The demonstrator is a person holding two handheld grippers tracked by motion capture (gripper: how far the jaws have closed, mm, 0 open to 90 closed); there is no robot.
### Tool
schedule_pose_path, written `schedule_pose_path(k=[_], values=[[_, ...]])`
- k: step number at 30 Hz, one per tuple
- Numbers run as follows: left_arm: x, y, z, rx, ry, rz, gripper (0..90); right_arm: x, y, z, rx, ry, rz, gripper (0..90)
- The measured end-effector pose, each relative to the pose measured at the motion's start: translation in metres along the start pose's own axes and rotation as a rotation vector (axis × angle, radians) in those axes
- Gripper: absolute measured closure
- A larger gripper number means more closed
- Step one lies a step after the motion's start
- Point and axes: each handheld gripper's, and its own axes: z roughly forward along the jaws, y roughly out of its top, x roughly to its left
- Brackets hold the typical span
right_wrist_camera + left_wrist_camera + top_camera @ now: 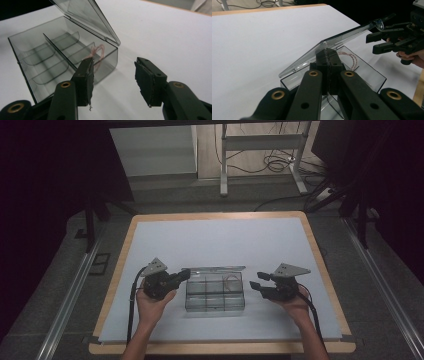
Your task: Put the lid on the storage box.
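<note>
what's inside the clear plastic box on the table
The clear box has curved dividers and a thin pinkish cord coiled in a corner compartment near the hinged lid. The other compartments look empty, though the left gripper hides part of one end.

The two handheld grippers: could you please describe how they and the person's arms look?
The left gripper and right gripper are black, each with two flat, block-like jaws on linkage arms with brass-coloured pivot rings. A grey three-cornered plate tops each, and a black cable trails along each forearm. The forearms are bare, with no sleeves in view.
</note>
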Motion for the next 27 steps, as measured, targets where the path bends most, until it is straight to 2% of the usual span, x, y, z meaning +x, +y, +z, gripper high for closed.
schedule_pose_path(k=[11, 17, 27], values=[[-0.002, -0.005, 0.0, -0.001, -0.01, -0.006, 90.0, 0.003, -0.012, -0.008, 0.049, -0.049, 0.01, 41.1], [-0.002, -0.006, -0.002, -0.004, -0.009, -0.006, 90.0, 0.001, -0.015, -0.011, 0.043, -0.053, 0.029, 40.1], [-0.003, -0.008, -0.003, -0.004, -0.016, -0.012, 90.0, 0.001, -0.019, -0.011, 0.06, -0.058, 0.028, 39.5]])
